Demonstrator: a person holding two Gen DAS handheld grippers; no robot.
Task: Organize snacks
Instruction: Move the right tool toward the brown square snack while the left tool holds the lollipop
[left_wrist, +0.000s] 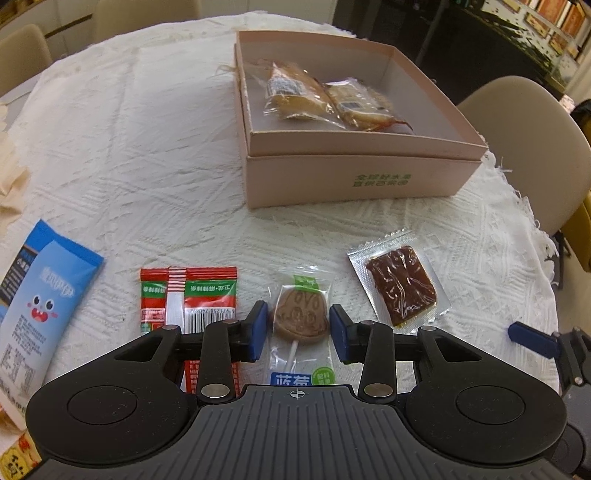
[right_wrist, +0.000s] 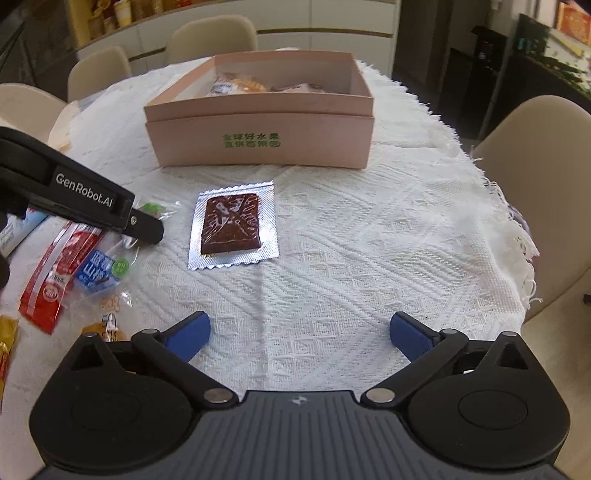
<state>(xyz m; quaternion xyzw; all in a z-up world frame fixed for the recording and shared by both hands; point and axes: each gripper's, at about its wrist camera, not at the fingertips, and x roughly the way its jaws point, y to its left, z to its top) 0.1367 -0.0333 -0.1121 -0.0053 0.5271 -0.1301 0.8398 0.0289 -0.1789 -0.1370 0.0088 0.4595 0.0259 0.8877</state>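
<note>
A pink open box (left_wrist: 354, 184) stands on the white tablecloth and holds two wrapped pastries (left_wrist: 295, 92); it also shows in the right wrist view (right_wrist: 258, 140). My left gripper (left_wrist: 298, 325) is open, its blue pads on either side of a brown lollipop in a clear wrapper (left_wrist: 301, 317) that lies on the cloth. A red snack packet (left_wrist: 184, 295) lies to its left, a blue packet (left_wrist: 40, 295) further left. A brown slab in a silver wrapper (left_wrist: 400, 284) lies to the right, also in the right wrist view (right_wrist: 232, 225). My right gripper (right_wrist: 299, 330) is open and empty above the cloth.
The left gripper's body (right_wrist: 74, 192) shows at the left of the right wrist view, over several packets (right_wrist: 59, 266). Beige chairs (right_wrist: 535, 177) stand around the table. The fringed table edge (right_wrist: 517, 229) runs close on the right.
</note>
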